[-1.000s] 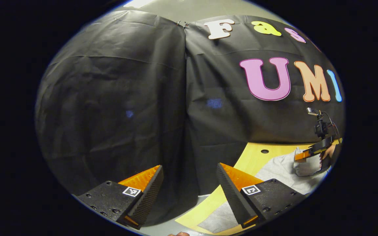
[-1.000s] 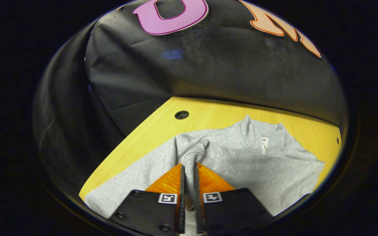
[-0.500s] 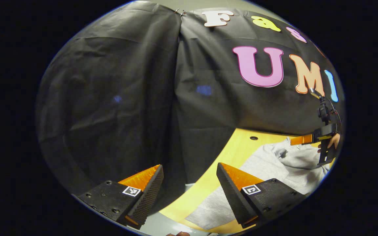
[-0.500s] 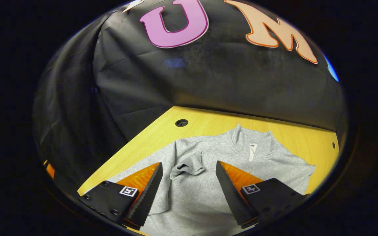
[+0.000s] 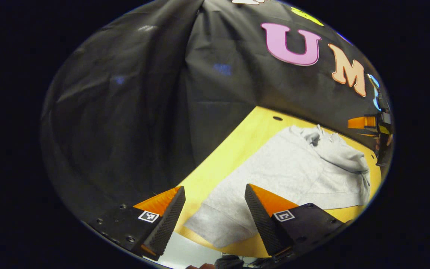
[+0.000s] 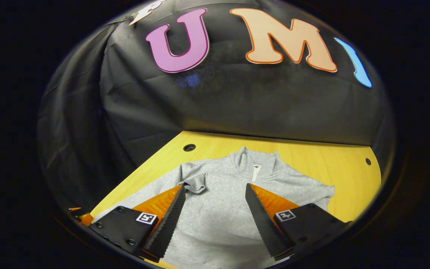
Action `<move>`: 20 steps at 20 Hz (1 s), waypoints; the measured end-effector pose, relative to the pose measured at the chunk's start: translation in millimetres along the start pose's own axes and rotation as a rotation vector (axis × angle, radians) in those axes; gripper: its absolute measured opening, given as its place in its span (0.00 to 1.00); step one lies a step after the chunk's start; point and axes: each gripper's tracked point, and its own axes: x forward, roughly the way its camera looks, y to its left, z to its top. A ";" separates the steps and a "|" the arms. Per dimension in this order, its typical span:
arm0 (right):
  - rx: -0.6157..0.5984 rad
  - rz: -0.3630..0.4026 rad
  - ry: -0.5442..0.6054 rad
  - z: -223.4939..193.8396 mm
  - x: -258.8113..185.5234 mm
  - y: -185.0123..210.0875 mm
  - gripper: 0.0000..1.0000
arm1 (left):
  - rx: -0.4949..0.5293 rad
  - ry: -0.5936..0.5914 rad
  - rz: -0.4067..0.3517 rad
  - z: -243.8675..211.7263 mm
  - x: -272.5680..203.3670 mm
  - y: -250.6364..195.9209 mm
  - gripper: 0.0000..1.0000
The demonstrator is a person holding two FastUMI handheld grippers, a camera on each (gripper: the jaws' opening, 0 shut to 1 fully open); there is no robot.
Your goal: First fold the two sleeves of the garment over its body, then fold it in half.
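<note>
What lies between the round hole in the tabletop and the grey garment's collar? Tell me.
Bare yellow tabletop and nothing else: in the right gripper view the hole sits left of the collar of the grey garment, with plain wood between them.

Garment (image 6: 218,209) neck label (image 6: 256,172): white, too small to read.
Square coded markers on gripper fingers: patterns, no readable text.
</note>
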 end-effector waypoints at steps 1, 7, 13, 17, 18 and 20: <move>0.004 -0.011 0.002 -0.4 -2.9 -6.7 0.99 | -0.010 0.024 0.002 -8.8 3.3 -1.1 0.95; 0.023 -0.056 -0.011 4.1 -19.4 -39.4 0.99 | -0.070 0.111 0.031 -38.8 15.0 -1.2 0.94; 0.044 -0.078 -0.019 6.5 -31.8 -66.6 0.99 | 0.004 0.161 0.052 -42.3 14.4 -0.5 0.90; 0.038 -0.086 -0.025 7.6 -40.8 -78.8 0.99 | -0.013 0.169 0.002 -40.7 21.1 -20.6 0.35; 0.035 -0.087 -0.028 7.6 -43.7 -81.8 0.99 | -0.027 0.178 0.006 -40.2 20.1 -21.9 0.16; 0.027 -0.087 -0.033 8.5 -50.8 -85.7 0.99 | -0.069 0.192 0.017 -38.1 20.5 -21.6 0.04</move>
